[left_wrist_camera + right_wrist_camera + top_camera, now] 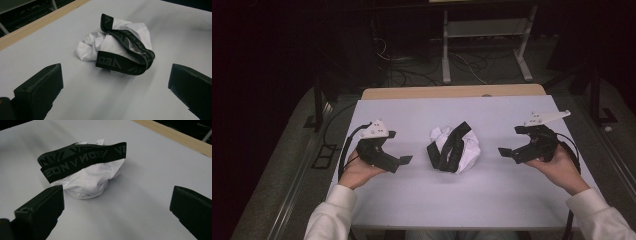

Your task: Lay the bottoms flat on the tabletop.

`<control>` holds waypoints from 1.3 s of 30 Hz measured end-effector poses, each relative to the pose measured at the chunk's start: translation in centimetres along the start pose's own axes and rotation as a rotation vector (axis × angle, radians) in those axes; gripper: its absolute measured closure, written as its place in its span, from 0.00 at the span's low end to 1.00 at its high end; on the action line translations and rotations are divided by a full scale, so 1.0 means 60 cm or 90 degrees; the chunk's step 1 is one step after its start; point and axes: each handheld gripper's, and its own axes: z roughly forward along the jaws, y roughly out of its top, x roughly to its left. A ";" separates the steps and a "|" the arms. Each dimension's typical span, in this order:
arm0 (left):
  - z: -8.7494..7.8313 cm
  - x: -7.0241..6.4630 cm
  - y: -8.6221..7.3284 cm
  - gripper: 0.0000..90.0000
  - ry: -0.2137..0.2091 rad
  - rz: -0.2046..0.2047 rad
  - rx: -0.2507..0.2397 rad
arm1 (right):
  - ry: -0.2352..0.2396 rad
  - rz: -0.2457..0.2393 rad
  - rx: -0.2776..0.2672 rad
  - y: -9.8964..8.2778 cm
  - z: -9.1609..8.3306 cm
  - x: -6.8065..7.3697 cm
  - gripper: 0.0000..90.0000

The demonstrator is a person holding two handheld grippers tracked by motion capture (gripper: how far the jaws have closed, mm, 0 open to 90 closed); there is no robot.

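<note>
Underwear (454, 148) crumpled mid-table (512, 200); left gripper (404, 160), right gripper (504, 152) fingers spread, empty.

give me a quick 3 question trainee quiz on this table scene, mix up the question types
1. True or false: the left gripper is closed on the crumpled white underwear.
2. Multiple choice: the garment's waistband is A) red, B) black with grey lettering, C) plain white.
3. Fill in: the underwear lies on the white table ______ the left gripper and the right gripper.

Key
1. False: its fingers stand wide apart, short of the garment.
2. B
3. between
</note>
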 end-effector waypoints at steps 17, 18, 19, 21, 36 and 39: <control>0.024 0.029 0.006 0.00 -0.003 -0.017 0.001 | 0.002 0.018 -0.002 0.019 0.035 -0.029 0.00; 0.025 0.030 0.005 0.00 -0.003 -0.019 -0.001 | 0.002 0.020 -0.003 0.019 0.039 -0.031 0.00; 0.027 0.031 0.005 0.00 -0.003 -0.018 0.000 | 0.003 0.021 -0.002 0.018 0.042 -0.032 0.00; 0.030 0.032 0.004 0.00 -0.003 -0.019 0.004 | 0.004 0.022 -0.002 0.017 0.047 -0.034 0.00; 0.062 0.044 0.002 0.00 -0.014 -0.020 0.008 | 0.013 0.027 0.007 0.013 0.081 -0.037 0.00; 0.069 0.045 0.001 0.00 -0.017 -0.023 0.009 | 0.017 0.026 0.007 0.014 0.089 -0.037 0.00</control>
